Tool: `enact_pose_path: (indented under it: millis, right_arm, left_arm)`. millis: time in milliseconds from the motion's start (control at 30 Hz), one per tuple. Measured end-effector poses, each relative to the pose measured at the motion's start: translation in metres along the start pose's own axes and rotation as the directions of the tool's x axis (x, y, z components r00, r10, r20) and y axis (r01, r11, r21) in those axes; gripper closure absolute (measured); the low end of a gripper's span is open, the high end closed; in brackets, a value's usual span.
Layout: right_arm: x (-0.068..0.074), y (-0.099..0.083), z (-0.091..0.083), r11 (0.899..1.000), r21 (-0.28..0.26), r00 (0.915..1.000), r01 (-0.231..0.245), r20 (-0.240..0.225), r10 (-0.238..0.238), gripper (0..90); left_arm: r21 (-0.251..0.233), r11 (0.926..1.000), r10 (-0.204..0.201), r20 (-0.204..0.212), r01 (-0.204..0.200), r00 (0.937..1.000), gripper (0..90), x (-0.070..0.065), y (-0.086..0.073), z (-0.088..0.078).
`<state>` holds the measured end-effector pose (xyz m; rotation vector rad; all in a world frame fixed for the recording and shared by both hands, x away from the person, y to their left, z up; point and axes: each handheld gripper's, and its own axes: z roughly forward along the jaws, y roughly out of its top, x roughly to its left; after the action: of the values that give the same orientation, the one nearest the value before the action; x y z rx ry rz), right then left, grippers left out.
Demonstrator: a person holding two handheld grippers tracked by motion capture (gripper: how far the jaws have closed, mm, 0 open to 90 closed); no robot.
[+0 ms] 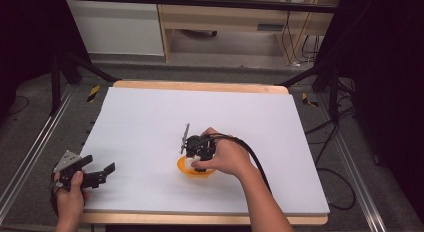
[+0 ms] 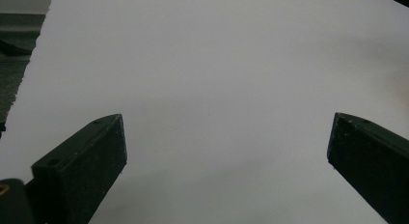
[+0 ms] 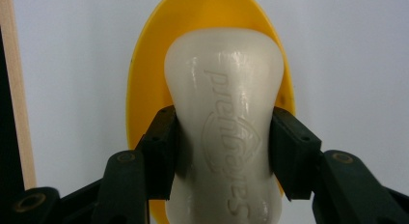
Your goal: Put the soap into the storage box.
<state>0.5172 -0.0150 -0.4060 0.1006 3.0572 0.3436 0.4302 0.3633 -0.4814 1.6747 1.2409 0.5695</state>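
Bottle: a creamy white plastic bottle [image 3: 224, 127] with raised lettering down its side, pinched at its narrow waist, right over the bowl
Bowl: yellow-orange bowl [image 3: 140, 108] sits on the white sheet directly beneath the bottle; in the high view the bowl [image 1: 196, 172] peeks out under the person's right hand, near the middle of the sheet and a little toward the person
Right hand-held gripper: clamped on the bottle, the right hand-held gripper [image 1: 192, 153] points down over the bowl; its black pads [image 3: 161, 147] press in on both sides of the waist
Right hand: wrapped around the gripper body [image 1: 225, 157], a black cable trailing back along the forearm
Left hand-held gripper: well apart at the near left corner, the left hand-held gripper [image 1: 102, 173] has its jaws spread wide with nothing between them, just white sheet ahead of it
Left hand: gripping the handle at the bench's edge [image 1: 70, 189]
Bench: wooden bench [image 1: 200, 86] covered by a large white sheet [image 1: 210, 112]
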Motion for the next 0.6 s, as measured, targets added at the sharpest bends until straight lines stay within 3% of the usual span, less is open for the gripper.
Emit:
enact_pose_path:
  millis: [200, 600]
  right_arm:
    - [-0.001, -0.005, -0.013, 0.997, -0.067, 0.9997, -0.023, -0.013, 0.023, 43.0]
    - [-0.002, -0.023, -0.033, 0.995, -0.086, 0.9985, -0.05, 0.017, 0.051, 44.3]
  left_arm:
    - [0.002, 1.0, 0.001, 0.0, -0.001, 1.0, 0.0, 0.0, 0.0, 0.0]
    - [0.002, 1.0, 0.003, -0.003, -0.003, 1.0, 0.0, -0.001, 0.0, 0.0]
